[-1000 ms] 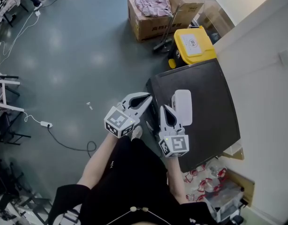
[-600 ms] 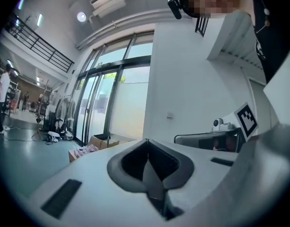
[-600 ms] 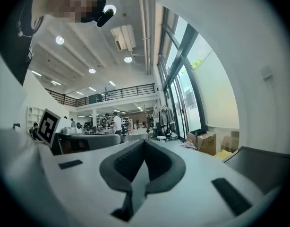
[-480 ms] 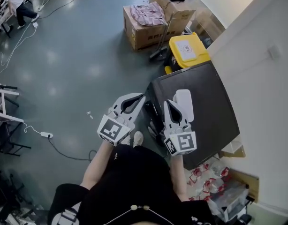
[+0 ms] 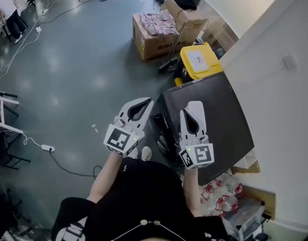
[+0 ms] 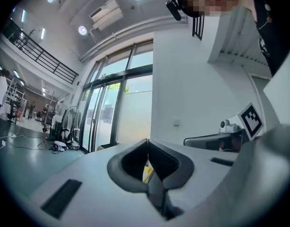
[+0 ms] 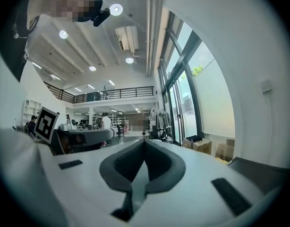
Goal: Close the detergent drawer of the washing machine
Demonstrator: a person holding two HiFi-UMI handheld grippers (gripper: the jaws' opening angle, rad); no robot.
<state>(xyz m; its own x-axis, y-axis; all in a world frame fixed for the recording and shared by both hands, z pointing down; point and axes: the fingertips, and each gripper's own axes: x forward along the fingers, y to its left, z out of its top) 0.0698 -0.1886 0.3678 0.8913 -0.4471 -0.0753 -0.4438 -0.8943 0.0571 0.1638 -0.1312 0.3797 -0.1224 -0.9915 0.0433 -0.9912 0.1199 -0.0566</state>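
Note:
The washing machine shows in the head view as a dark top (image 5: 219, 119) against the white wall. Its front face lies below the top's left edge, and I cannot make out the detergent drawer there. My left gripper (image 5: 146, 101) hangs in the air just left of the machine, shut and empty. My right gripper (image 5: 194, 105) is held over the machine's top near its left edge, also shut and empty. In the left gripper view the jaws (image 6: 147, 144) meet with nothing between them. In the right gripper view the jaws (image 7: 144, 144) do too. Both point level, out across the room.
A yellow-lidded bin (image 5: 198, 59) stands behind the machine, with cardboard boxes (image 5: 154, 26) beyond it. A cable and plug (image 5: 48, 148) lie on the grey floor at the left. Packets and a crate (image 5: 224, 195) sit by the wall near the machine.
Both grippers have risen. The left one drifted a little left, away from the machine's front. The right one now lies over the machine's top. Both stayed shut.

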